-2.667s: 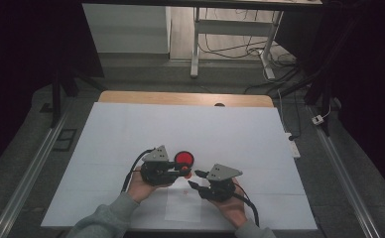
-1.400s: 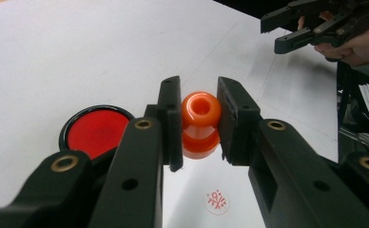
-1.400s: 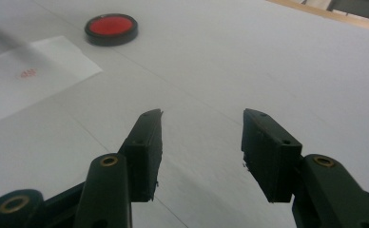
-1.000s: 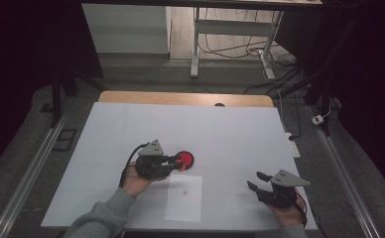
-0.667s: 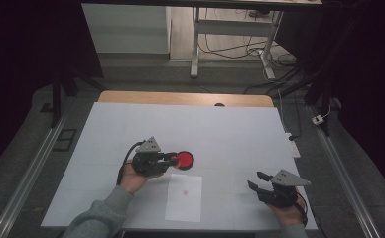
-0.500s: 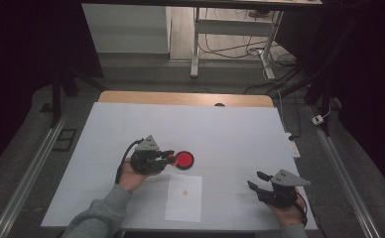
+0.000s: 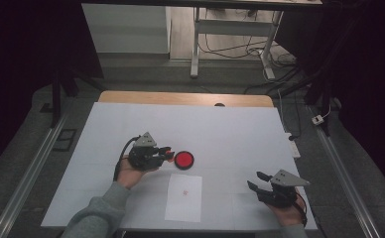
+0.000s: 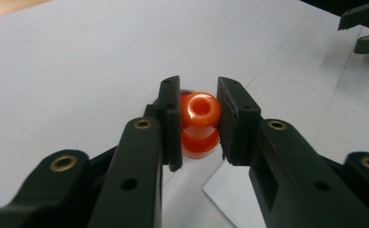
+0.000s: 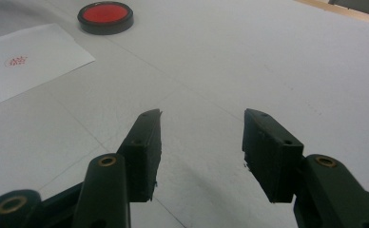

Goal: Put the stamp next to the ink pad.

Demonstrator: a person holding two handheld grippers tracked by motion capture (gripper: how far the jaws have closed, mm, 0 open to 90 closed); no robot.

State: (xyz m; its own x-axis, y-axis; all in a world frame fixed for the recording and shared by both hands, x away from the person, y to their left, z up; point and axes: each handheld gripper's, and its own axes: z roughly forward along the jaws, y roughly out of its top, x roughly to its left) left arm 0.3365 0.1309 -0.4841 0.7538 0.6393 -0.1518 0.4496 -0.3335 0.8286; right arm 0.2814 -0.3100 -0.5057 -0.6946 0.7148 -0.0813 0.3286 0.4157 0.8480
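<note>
My left gripper (image 7: pixel 167 153) lies left of centre on the white table, shut on a small orange stamp (image 8: pixel 200 123) with a round knob. In the left gripper view the stamp sits squeezed between the two black jaws of the left gripper (image 8: pixel 199 90). Just right of the jaws lies a round red ink pad (image 7: pixel 184 159) in a black rim. A white paper sheet (image 7: pixel 184 197) with a small red stamp mark (image 7: pixel 184 192) lies nearer the front edge. My right gripper (image 7: pixel 254 179) rests at the front right, open and holding nothing. The right gripper view shows the right gripper (image 9: pixel 201 123), the ink pad (image 9: pixel 105 17) and the paper sheet (image 9: pixel 25 66).
The white table cover (image 7: pixel 230 129) reaches to a wooden strip (image 7: pixel 180 98) at the far edge. Metal rails (image 7: pixel 32 173) run along both sides. A desk frame and cables (image 7: pixel 240 44) stand on the floor beyond. The right gripper's jaws (image 8: pixel 365 23) show far off in the left gripper view.
The right gripper went from the table's centre to the front right, then stayed there. The left gripper with the stamp has drawn slightly left, away from the ink pad.
</note>
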